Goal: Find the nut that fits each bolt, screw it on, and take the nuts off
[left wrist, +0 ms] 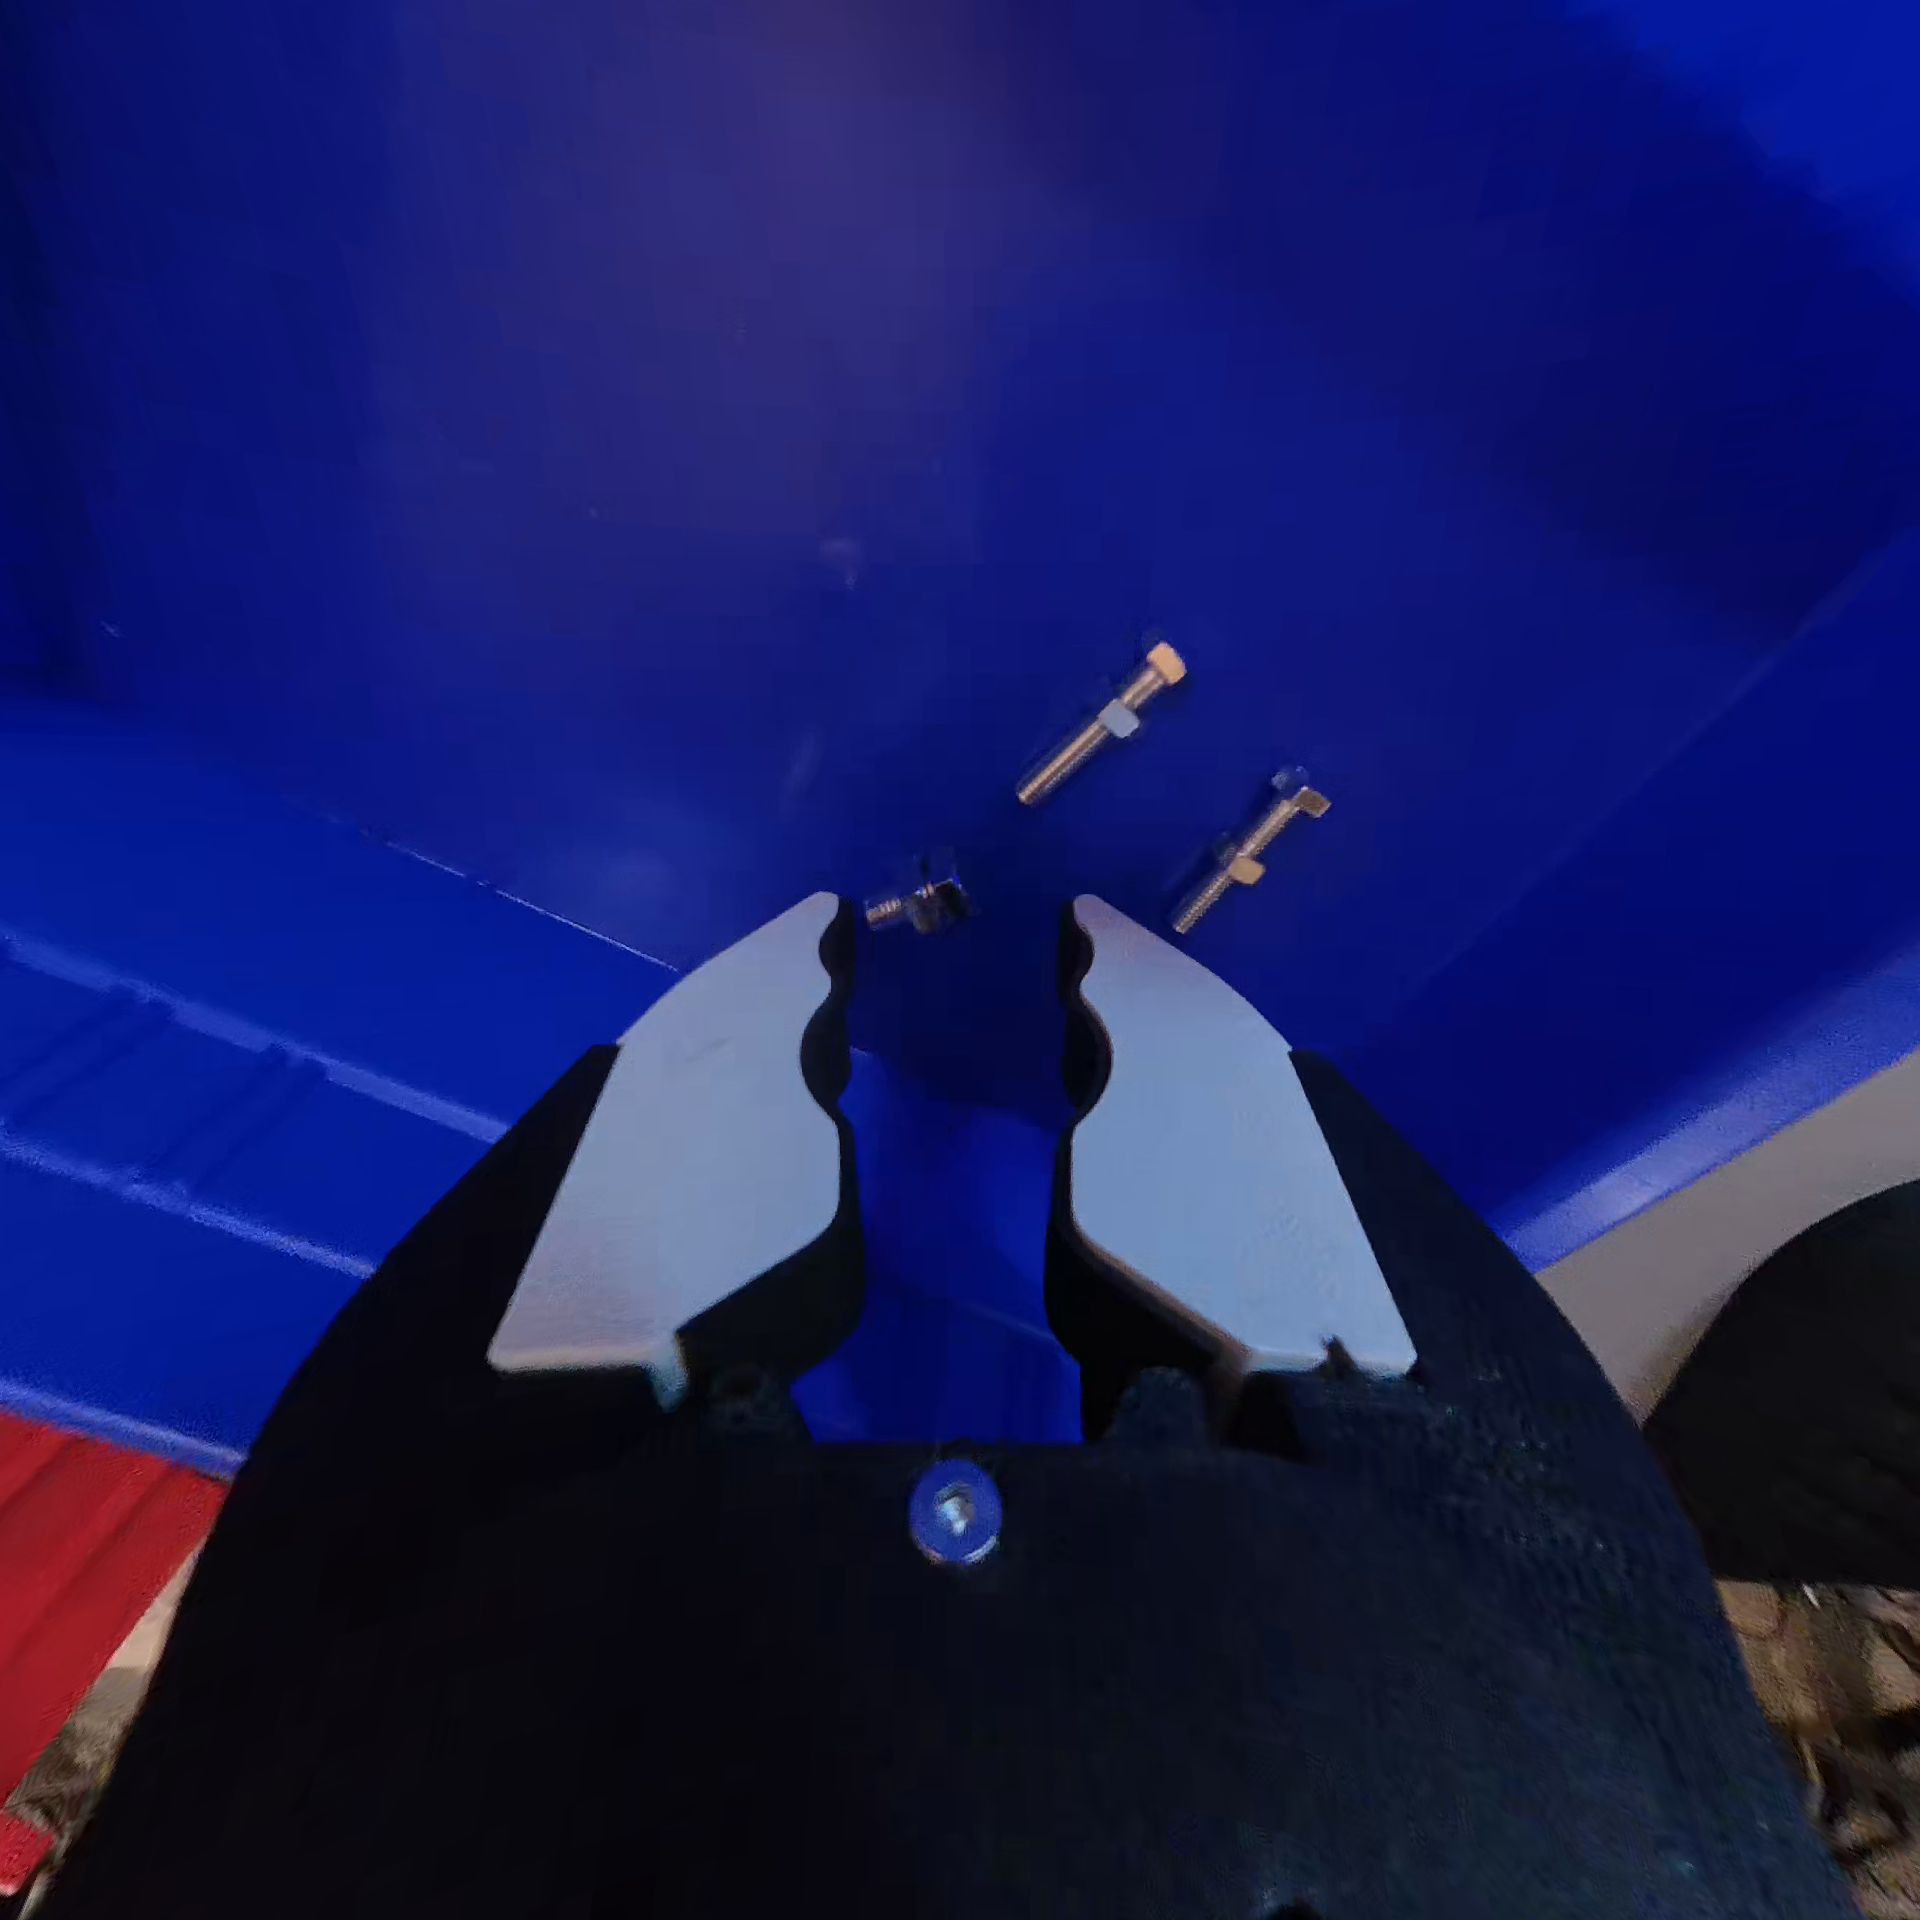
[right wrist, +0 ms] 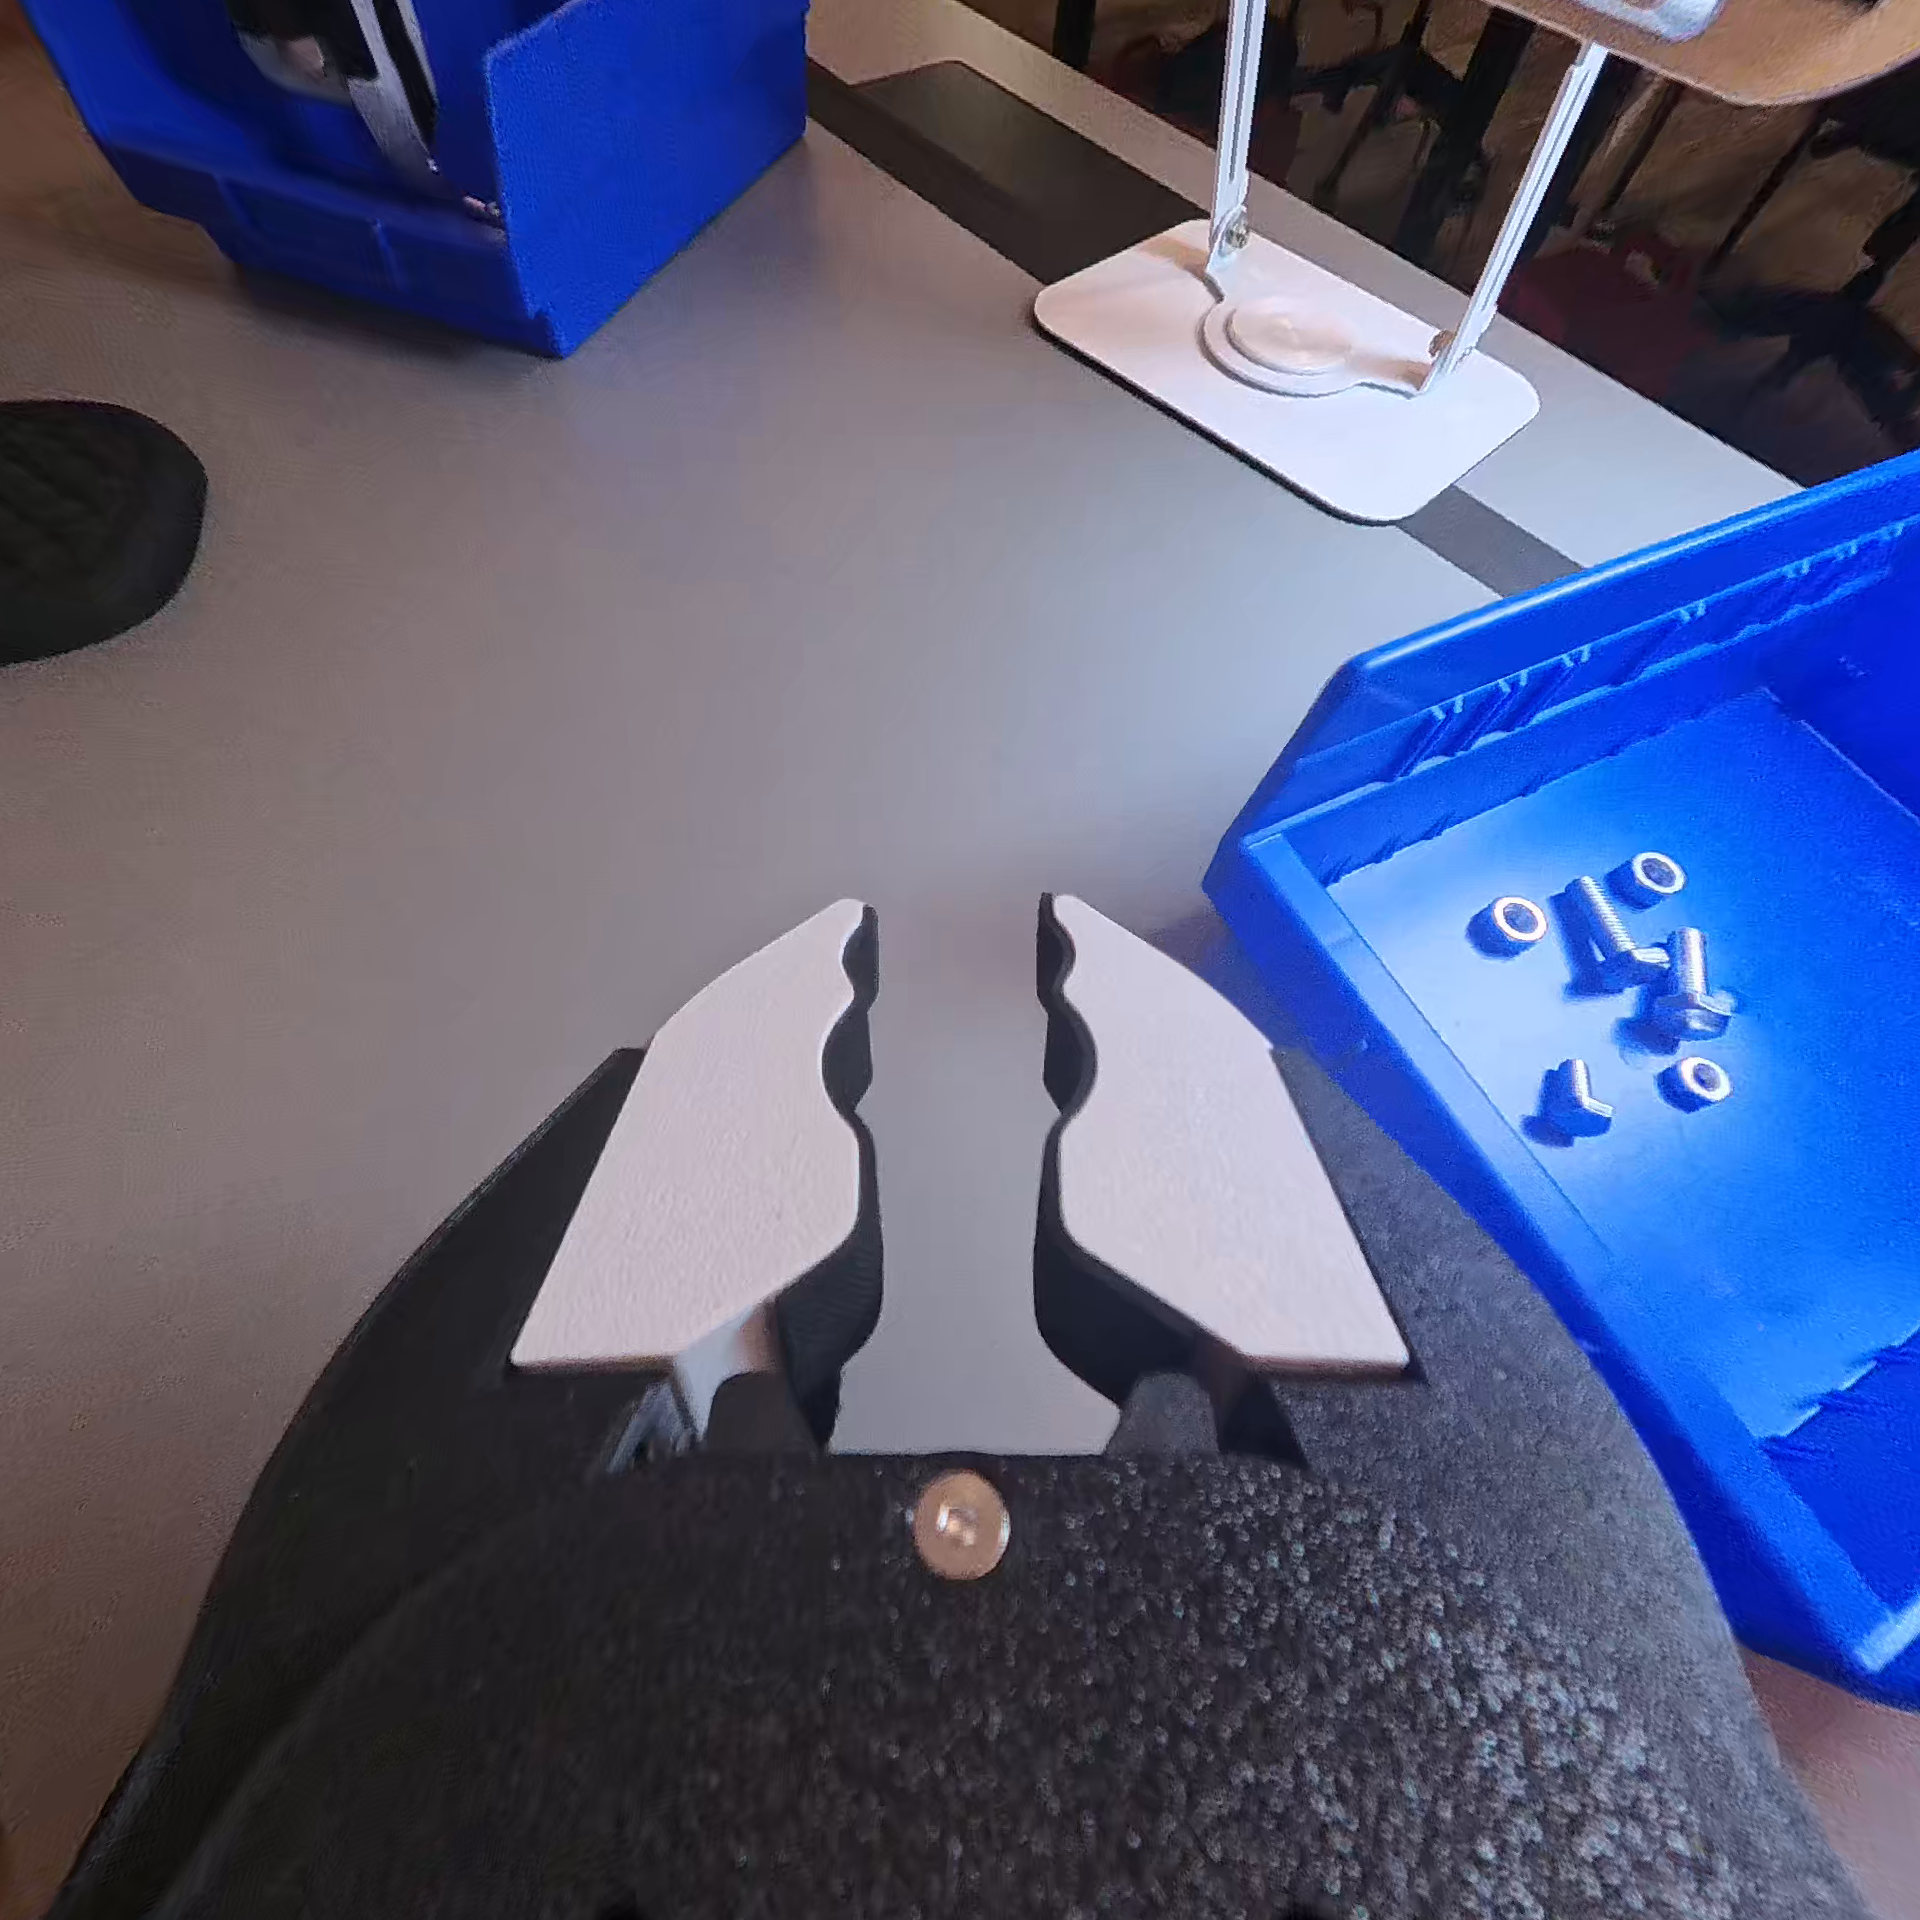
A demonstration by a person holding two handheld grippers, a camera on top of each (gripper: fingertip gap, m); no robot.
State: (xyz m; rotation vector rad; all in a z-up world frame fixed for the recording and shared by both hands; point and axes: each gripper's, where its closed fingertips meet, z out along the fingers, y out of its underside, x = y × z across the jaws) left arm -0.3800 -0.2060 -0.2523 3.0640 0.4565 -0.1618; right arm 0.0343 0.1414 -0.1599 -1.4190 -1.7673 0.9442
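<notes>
three bolts [left wrist: 1101, 722] lie in the bin [left wrist: 416, 520]; left gripper [left wrist: 956, 920] gapes empty by the short one: centre it, then pinch. right gripper [right wrist: 956, 914] also parted, empty.

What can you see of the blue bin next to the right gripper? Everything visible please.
The blue bin looks like moulded plastic, open-topped, with ribbed walls and a flat floor. It stands on the grey table, right of the open right gripper, not touching it. Its far and right parts run out of frame. Loose on its floor lie a few short silver bolts and nuts, clustered near the left wall.
</notes>
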